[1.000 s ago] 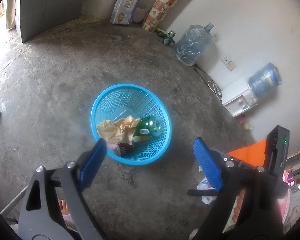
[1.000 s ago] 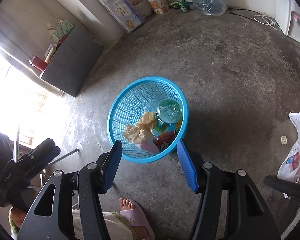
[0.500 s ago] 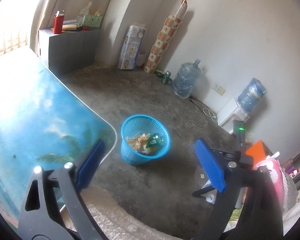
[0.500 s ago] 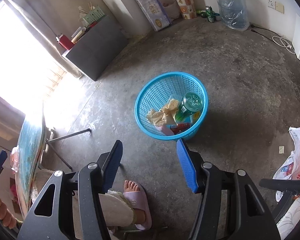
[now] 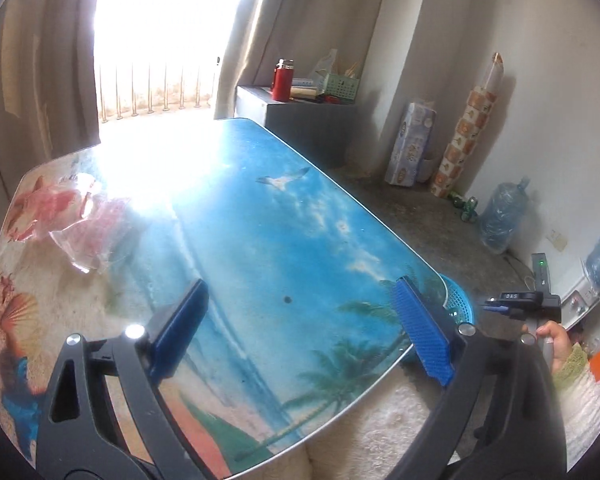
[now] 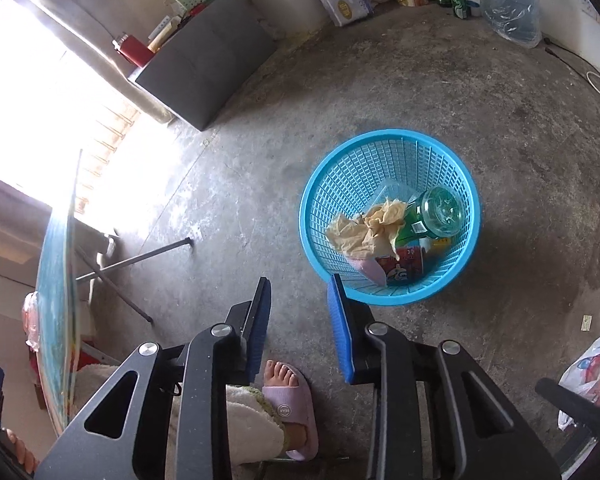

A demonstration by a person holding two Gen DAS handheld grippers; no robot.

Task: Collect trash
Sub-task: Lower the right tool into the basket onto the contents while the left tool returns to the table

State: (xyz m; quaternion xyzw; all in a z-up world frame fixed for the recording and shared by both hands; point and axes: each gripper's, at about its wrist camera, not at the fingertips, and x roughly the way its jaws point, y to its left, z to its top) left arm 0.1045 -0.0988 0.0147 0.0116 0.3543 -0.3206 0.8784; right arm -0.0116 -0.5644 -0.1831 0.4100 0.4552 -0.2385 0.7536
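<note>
A blue mesh basket (image 6: 388, 152) stands on the concrete floor and holds a green bottle (image 6: 432, 214), crumpled brown paper (image 6: 364, 228) and a red packet (image 6: 404, 266). My right gripper (image 6: 300, 320) is open and empty above the floor, just left of the basket. My left gripper (image 5: 300, 332) is open and empty above a table (image 5: 284, 240) with a beach print. A crumpled clear plastic wrapper (image 5: 88, 232) lies at the table's far left. The basket's rim (image 5: 458, 300) peeks out past the table's right edge.
A grey cabinet (image 6: 204, 68) with a red flask stands by the bright window. Water jugs (image 5: 500, 216), a toilet-roll pack (image 5: 410, 148) and a rolled mat lean on the far wall. A white plastic bag (image 6: 596, 364) lies at right. The person's slippered foot (image 6: 288, 396) is under my right gripper.
My left gripper swung up from the basket to over the table top. My right gripper rose and drew back left from over the basket. Both stayed open.
</note>
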